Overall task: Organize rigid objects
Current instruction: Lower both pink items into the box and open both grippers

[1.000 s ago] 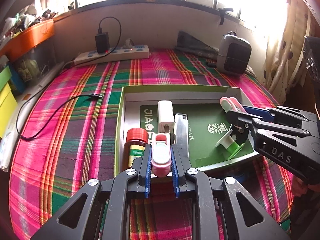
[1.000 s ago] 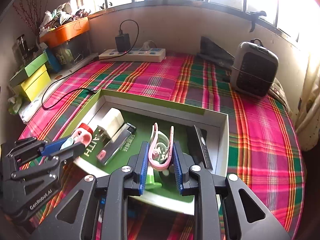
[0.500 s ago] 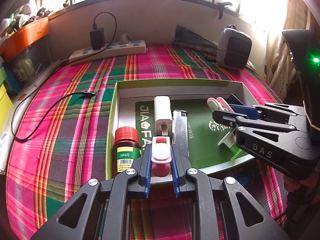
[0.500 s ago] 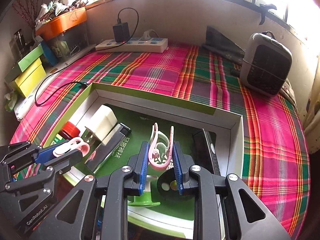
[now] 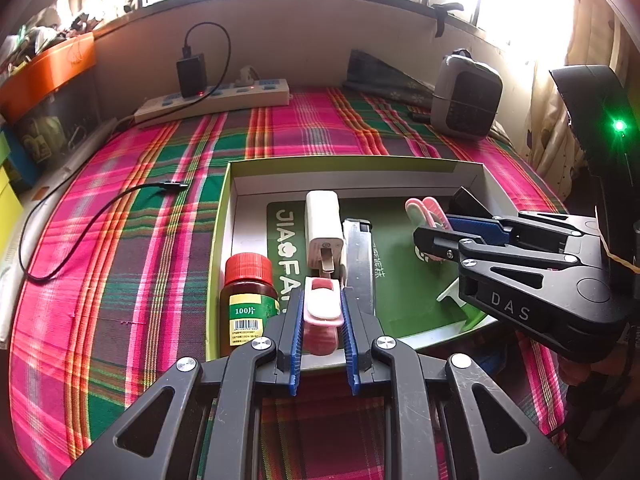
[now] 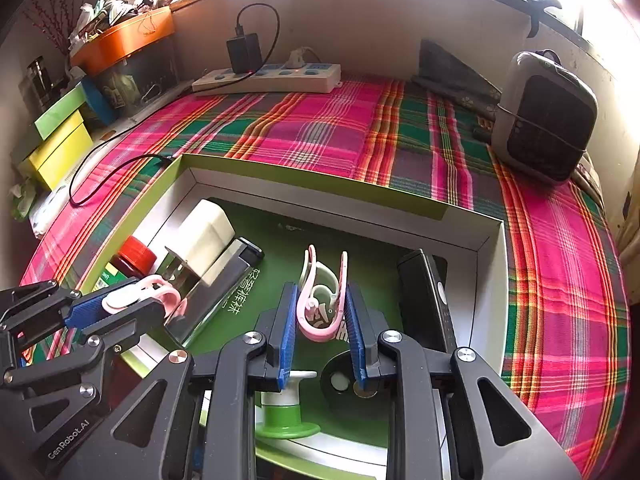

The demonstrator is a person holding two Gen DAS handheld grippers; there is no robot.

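A shallow green-rimmed box (image 5: 352,162) (image 6: 320,184) lies on the plaid cloth. Inside lie a white charger (image 5: 322,228) (image 6: 204,238), a silver stapler (image 5: 359,256) (image 6: 224,280), a black remote (image 6: 426,300) and a green-and-white suction piece (image 6: 282,412). A brown red-capped pill bottle (image 5: 247,300) (image 6: 134,256) stands at its left wall. My left gripper (image 5: 321,312) (image 6: 132,300) is shut on a pink-and-white clip (image 5: 322,308) over the box's near edge. My right gripper (image 6: 320,312) (image 5: 436,232) is shut on a pink curved clip (image 6: 322,300) (image 5: 424,210) above the box's green floor.
A white power strip (image 5: 216,98) with a black adapter sits by the far wall. A grey heater (image 5: 466,94) (image 6: 546,120) stands at the back right. A black cable (image 5: 100,216) trails over the cloth at left. Orange, green and yellow boxes (image 6: 60,136) crowd the left edge.
Both grippers keep their grips on their clips. The right gripper has moved forward and lower over the box interior. The left wrist view has shifted only slightly.
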